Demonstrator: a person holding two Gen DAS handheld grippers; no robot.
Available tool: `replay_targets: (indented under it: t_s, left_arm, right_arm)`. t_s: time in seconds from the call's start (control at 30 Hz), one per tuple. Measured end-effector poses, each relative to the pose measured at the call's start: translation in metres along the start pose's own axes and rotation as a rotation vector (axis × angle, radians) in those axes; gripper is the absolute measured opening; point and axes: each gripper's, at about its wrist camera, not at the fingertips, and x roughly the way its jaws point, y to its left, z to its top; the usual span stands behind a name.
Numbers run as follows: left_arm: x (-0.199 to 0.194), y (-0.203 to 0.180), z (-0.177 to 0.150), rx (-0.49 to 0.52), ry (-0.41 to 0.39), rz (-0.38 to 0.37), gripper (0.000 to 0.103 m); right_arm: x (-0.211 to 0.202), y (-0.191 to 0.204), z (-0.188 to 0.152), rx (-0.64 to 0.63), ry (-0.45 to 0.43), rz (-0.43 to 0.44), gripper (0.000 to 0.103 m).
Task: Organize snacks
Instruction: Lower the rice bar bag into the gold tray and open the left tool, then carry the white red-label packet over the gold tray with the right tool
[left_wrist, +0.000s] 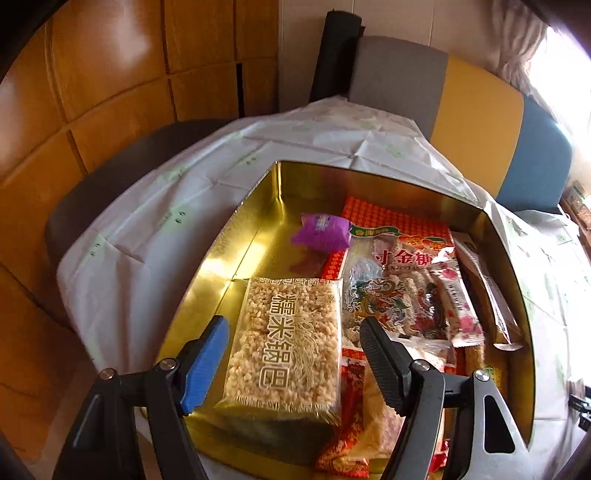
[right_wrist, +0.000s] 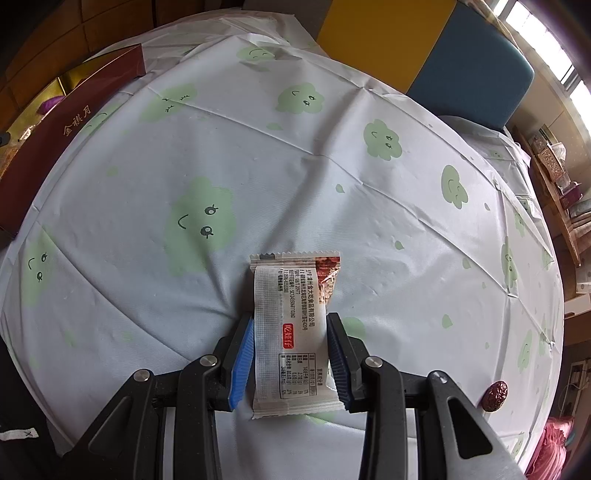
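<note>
In the left wrist view a gold-lined tin box (left_wrist: 258, 206) holds several snack packs: a clear rice-cracker pack (left_wrist: 288, 343), a purple candy (left_wrist: 321, 232), a red-and-orange sweets bag (left_wrist: 399, 273) and small pink bars (left_wrist: 458, 306). My left gripper (left_wrist: 291, 332) is open and empty, its fingers on either side of the rice-cracker pack, just above it. In the right wrist view my right gripper (right_wrist: 290, 332) is shut on a white snack packet (right_wrist: 291, 332) with printed text, held over the tablecloth.
The round table wears a white cloth with green cloud faces (right_wrist: 199, 218). The box's dark red side (right_wrist: 70, 122) stands at the left. A red date (right_wrist: 496, 396) lies near the table's right edge. Chairs (left_wrist: 476, 129) stand beyond the table.
</note>
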Motion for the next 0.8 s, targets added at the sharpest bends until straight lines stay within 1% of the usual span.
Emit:
replay_targets:
  t_s: [0.3, 0.5, 0.8]
  left_arm:
    - [-0.035, -0.013, -0.010, 0.026, -0.060, 0.007, 0.074]
    - [-0.050, -0.022, -0.019, 0.048, -0.074, -0.007, 0.074]
    - [-0.059, -0.027, -0.028, 0.053, -0.078, -0.023, 0.074]
  right_arm:
    - [-0.002, 0.006, -0.002, -0.010, -0.004, -0.021, 0.038]
    - [-0.003, 0.008, -0.003, -0.015, -0.006, -0.024, 0.036]
    - [-0.005, 0.009, -0.004, -0.019, -0.008, -0.031, 0.036]
